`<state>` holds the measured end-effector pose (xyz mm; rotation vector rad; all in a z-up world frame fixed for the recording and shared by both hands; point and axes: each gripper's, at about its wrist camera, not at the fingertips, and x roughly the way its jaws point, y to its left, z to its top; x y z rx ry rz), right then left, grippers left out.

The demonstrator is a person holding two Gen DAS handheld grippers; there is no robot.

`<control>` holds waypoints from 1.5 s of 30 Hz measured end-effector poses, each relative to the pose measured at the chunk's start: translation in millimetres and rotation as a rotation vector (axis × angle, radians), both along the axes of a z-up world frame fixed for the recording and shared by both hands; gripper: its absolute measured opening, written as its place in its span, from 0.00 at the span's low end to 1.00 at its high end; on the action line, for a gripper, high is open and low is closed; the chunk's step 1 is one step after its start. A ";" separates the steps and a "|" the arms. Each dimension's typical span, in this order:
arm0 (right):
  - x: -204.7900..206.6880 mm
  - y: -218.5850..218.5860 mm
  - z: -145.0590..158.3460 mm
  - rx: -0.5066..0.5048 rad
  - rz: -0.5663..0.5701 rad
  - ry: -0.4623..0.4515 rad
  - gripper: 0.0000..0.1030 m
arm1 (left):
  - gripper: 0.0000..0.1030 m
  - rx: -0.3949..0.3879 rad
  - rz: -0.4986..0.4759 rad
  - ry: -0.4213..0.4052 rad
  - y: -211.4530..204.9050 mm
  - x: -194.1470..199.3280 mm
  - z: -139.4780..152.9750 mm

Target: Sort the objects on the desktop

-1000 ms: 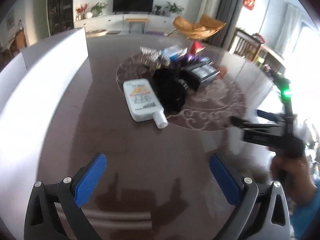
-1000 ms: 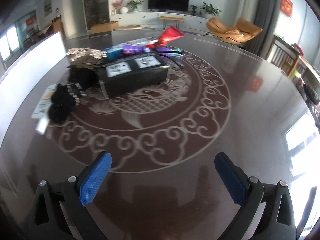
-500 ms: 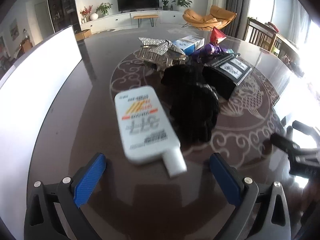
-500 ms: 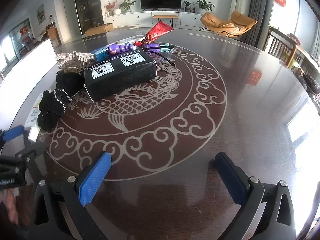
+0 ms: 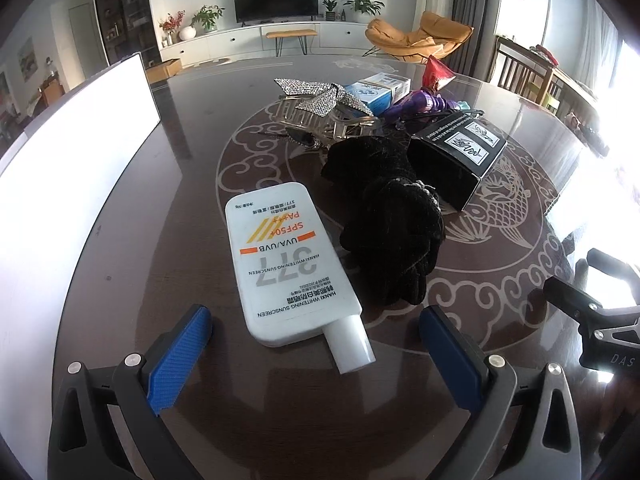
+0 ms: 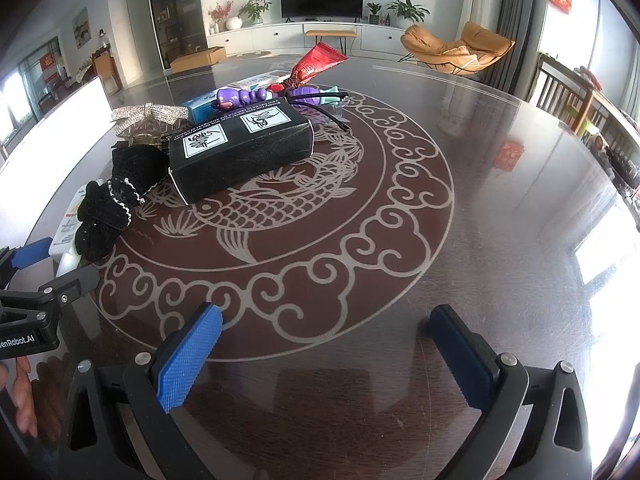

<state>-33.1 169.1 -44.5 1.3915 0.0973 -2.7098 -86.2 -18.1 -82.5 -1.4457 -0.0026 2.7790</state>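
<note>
the left gripper (image 5: pixel 314 344) is spread wide, its blue-padded fingers (image 5: pixel 178 354) low over the dark glossy round table (image 5: pixel 160 216) and holding nothing. between the pads lies the cap end of a flat white sunscreen tube (image 5: pixel 286 266) printed with "spf50+" and an orange stripe — the cap points back toward the gripper, slightly to its right. touching the tube's right side is a black fuzzy scrunchie-like bundle (image 5: pixel 390 230), and beyond that a black rectangular box with white labels (image 5: pixel 456 160). farther back sit a rhinestone-covered silver bow clip (image 5: pixel 320 96), a blue-and-white carton (image 5: pixel 378 90), a purple plastic toy (image 5: pixel 420 104) and a red foil packet (image 5: pixel 438 74). a white flat board (image 5: pixel 68 152) stands along the table's left edge.

the right gripper (image 6: pixel 324 354) is likewise wide apart and empty, hovering over the bare patterned tabletop — well short of the pile, with the black box up ahead to its left. a fingertip of the person's hand (image 6: pixel 22 396) shows at the left edge of the right wrist view.
</note>
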 end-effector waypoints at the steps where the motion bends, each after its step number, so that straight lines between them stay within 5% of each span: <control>1: 0.3 0.1 -0.3 0.000 0.000 0.000 1.00 | 1.00 0.000 0.000 0.000 0.0 0.3 0.2; 45: 2.3 1.2 0.4 0.000 0.001 0.000 1.00 | 1.00 0.000 0.002 0.001 0.9 3.6 -0.5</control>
